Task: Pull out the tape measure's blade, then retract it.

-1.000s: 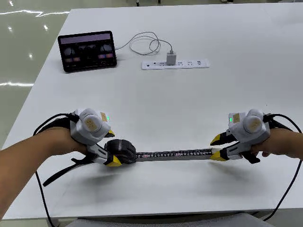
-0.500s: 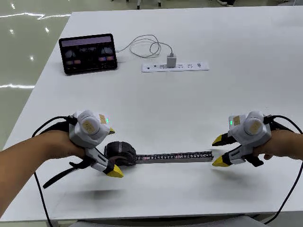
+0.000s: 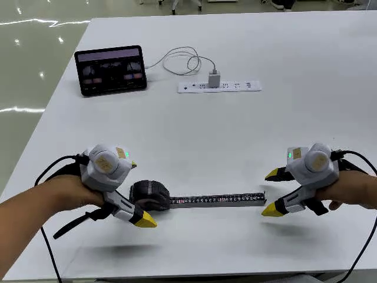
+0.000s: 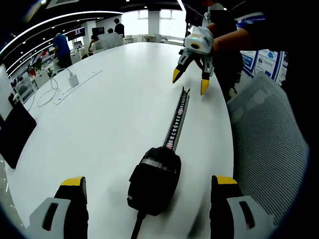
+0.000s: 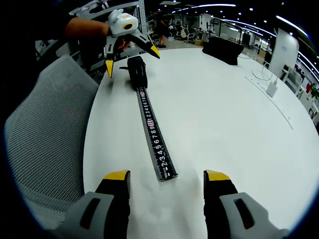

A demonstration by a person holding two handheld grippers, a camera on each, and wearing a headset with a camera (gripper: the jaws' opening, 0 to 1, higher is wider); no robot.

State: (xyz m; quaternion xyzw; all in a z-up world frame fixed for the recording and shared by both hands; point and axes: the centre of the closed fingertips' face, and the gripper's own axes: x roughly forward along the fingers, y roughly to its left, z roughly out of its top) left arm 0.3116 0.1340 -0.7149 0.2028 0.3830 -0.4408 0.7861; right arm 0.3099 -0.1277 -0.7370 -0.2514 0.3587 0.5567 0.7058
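Jaws spread wide, left gripper straddles tape measure, right gripper the tip of its extended blade, neither touching.

we log the tape measure: a black, rounded case that appears to stand on its base on the white surface, near the front edge. a thin strap trails from its rear. its blade is drawn out and lies flat and straight, running rightward from the case. it is dark, with light numerals facing up. the end hook rests on the surface.
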